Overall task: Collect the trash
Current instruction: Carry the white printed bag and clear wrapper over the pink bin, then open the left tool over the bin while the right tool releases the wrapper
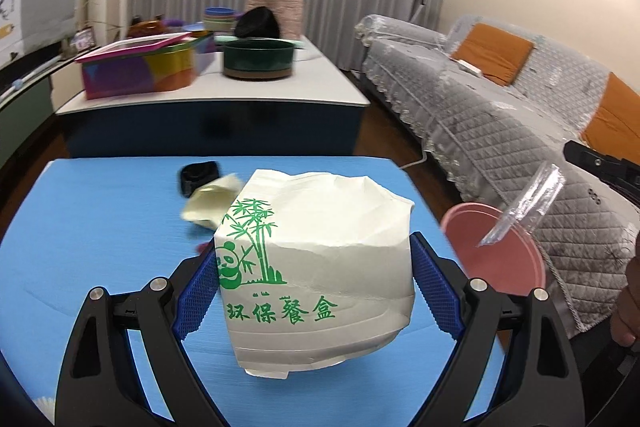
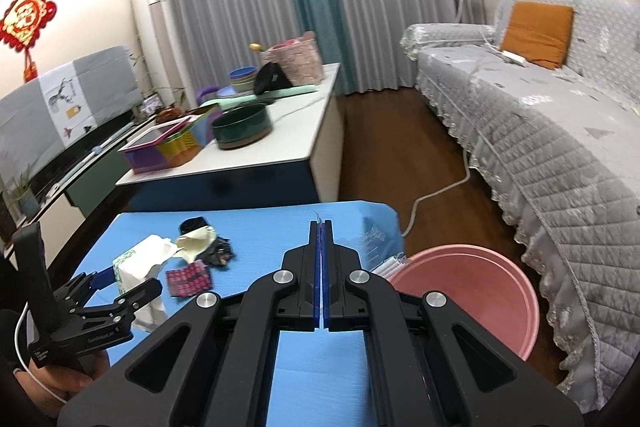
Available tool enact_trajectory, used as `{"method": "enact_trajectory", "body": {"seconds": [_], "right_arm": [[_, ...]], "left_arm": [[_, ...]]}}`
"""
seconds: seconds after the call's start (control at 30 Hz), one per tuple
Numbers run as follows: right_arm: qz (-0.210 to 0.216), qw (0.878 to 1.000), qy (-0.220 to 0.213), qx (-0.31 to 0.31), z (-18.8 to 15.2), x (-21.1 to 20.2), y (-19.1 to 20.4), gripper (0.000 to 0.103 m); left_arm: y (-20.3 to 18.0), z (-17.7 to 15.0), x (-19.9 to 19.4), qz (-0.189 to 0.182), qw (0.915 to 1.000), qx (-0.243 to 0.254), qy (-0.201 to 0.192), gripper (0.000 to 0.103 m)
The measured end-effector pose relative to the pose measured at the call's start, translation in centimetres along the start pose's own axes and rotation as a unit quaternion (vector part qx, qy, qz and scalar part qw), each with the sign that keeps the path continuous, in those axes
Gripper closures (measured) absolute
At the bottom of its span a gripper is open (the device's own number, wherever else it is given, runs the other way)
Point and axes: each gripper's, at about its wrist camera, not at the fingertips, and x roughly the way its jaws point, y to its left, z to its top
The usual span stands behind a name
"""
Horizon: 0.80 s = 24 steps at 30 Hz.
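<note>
Left claw [image 1: 314, 291] grips the white paper meal box [image 1: 320, 267]; right claw [image 2: 322, 239] pinches clear plastic [image 1: 524, 203] over the pink bin [image 2: 472, 291].

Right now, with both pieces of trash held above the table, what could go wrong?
1. The left hand-held gripper squeezes a crumpled paper meal box; the soft paper may buckle and slip out.
2. The right hand-held gripper pinches a clear plastic wrapper only at its edge, so it may drop beside the pink bucket.

Creased matt paper box [image 1: 316, 267], smooth plastic basin [image 2: 472, 291], quilted cloth sofa [image 2: 560, 155]
</note>
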Motion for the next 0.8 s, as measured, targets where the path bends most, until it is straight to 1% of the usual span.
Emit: {"method": "enact_trajectory", "body": {"seconds": [0.2, 0.33, 0.6, 0.8], "right_arm": [[-0.033, 0.999, 0.005, 0.031, 0.0, -0.5, -4.2, 0.102], [-0.057, 0.997, 0.012, 0.046, 0.0, -0.5, -6.7, 0.102], [-0.082, 0.993, 0.025, 0.084, 0.0, 0.2, -11.2, 0.102], [-0.091, 0.99, 0.033, 0.106, 0.2, 1.0, -12.7, 0.102]], "left_arm": [[-4.2, 0.5, 1.1, -0.033, 0.9988, 0.034, 0.01, 0.018], [-6.7, 1.2, 2.5, -0.054, 0.9976, 0.04, 0.019, 0.018], [-12.9, 2.9, 6.0, -0.086, 0.9932, 0.074, 0.029, 0.018], [-15.9, 3.6, 8.5, -0.104, 0.9897, 0.09, 0.041, 0.018]]}}
